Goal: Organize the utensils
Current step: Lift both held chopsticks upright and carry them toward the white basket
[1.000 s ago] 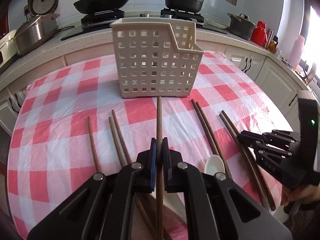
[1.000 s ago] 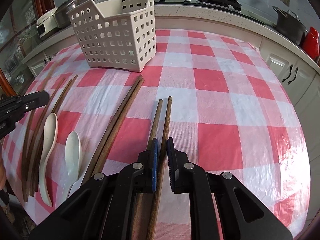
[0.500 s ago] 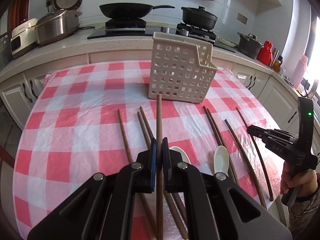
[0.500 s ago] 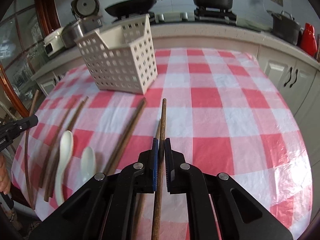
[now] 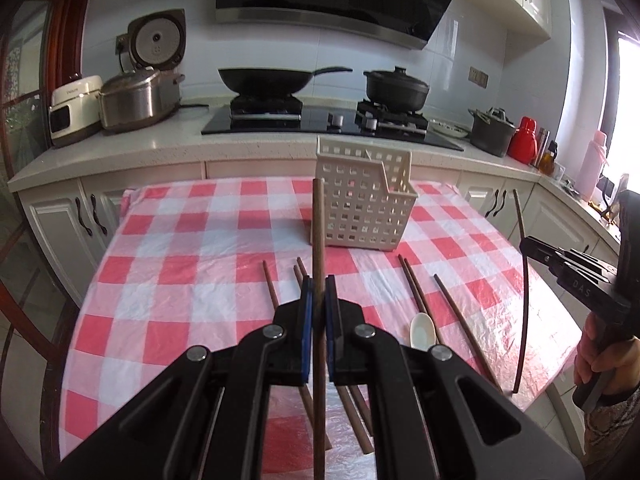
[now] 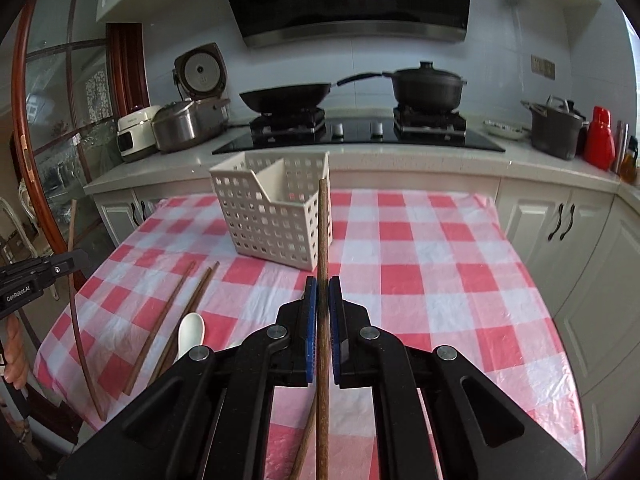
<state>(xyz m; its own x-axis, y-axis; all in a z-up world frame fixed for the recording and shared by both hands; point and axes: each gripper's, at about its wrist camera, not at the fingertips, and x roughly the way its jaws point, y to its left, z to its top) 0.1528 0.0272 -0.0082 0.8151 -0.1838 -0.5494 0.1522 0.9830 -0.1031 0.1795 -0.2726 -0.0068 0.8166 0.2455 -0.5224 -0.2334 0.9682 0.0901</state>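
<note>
Black fingers (image 5: 306, 308), blue pads (image 6: 311, 320), silver pivot screws; "DAS", "GenRobot.AI" markings; patterned sleeve.

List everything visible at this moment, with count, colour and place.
Basket: one, cream, perforated, far side of the table.
Held chopsticks: two, brown, one in the left gripper, one in the right.
Loose chopsticks: several, brown, lying on the cloth; exact count unclear.
Spoon: at least one, white, among the loose chopsticks.
Tablecloth: one, red and white check.
Wok: one, black, on the stove.
Pot: one, black, lidded, on the stove.
Rice cooker: one, steel, lid open, left counter.
Left gripper: black, blue pads, shut on a chopstick.
Right gripper: same, shut on a chopstick.
</note>
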